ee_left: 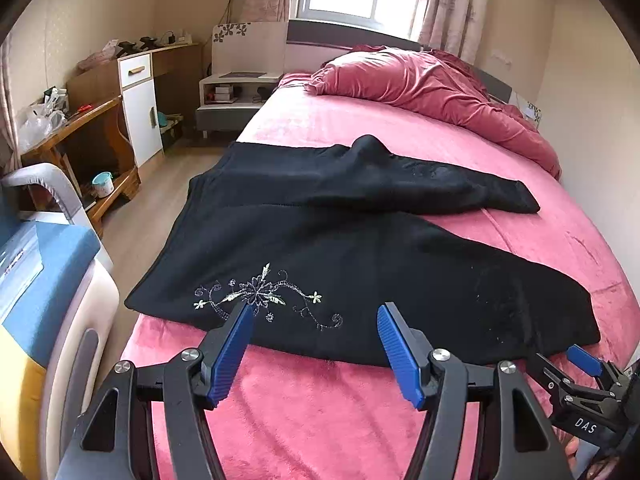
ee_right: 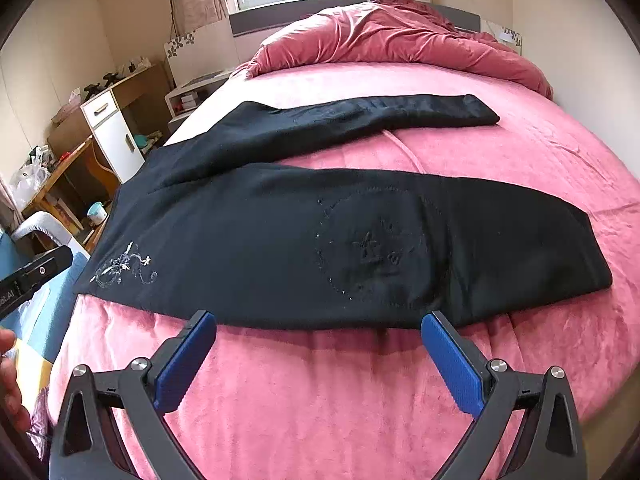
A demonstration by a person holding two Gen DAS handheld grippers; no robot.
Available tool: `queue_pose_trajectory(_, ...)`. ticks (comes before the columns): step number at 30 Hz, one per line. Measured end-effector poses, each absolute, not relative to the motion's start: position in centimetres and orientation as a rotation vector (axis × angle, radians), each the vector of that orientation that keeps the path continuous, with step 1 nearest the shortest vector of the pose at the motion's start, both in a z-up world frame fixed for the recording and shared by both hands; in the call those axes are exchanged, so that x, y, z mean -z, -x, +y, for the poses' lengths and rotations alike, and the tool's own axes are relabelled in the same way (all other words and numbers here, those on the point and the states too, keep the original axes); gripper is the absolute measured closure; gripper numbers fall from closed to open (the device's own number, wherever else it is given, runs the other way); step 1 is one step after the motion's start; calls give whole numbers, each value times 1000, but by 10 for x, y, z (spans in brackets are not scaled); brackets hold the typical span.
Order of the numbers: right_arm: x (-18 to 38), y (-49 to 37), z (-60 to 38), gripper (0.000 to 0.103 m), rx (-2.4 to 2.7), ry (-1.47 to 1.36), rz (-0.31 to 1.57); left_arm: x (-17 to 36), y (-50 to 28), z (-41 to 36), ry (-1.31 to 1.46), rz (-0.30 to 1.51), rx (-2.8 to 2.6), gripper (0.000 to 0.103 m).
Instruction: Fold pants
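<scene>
The black pants (ee_left: pixel 360 248) lay spread flat across the pink bed (ee_left: pixel 320 420), with the waistband at the bed's left edge and the 2 legs running toward the right. The legs were parted in a V. The near leg (ee_right: pixel 400 240) lay flat along the front of the bed and carried a faint stitched circular motif. The far leg (ee_right: pixel 380 114) angled away toward the rumpled red duvet (ee_right: pixel 400 36) at the headboard end and showed a raised hump in the left wrist view. A pale floral embroidery (ee_left: pixel 260 296) sat on the near hip area, close to the waistband.

The left gripper (ee_left: pixel 316 316) was held with its jaws spread wide and held nothing. Its blue pads (ee_left: pixel 232 356) were above the near edge of the pants, just beside the embroidery; contact with the fabric could not be confirmed.

The right gripper (ee_right: pixel 318 322) was also spread wide and held nothing. Its fingertips were at the near hem line of the near leg, further to the right along the leg.

A white cabinet (ee_left: pixel 140 116) and a nightstand (ee_left: pixel 232 96) stood on the floor to the left of the bed.
</scene>
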State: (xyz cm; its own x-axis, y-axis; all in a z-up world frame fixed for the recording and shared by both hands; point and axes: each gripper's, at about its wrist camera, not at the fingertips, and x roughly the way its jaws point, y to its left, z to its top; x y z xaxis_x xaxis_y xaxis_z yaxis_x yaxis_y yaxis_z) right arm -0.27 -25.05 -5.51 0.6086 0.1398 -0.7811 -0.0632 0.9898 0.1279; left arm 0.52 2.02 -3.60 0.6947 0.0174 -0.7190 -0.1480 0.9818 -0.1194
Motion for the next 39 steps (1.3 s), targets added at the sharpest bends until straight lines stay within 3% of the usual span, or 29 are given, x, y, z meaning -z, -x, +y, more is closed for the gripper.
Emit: queue_pose_trajectory(39, 59, 5, -251, 0, -112, -84, 914, 33, 1, 22, 161, 799, -105, 36)
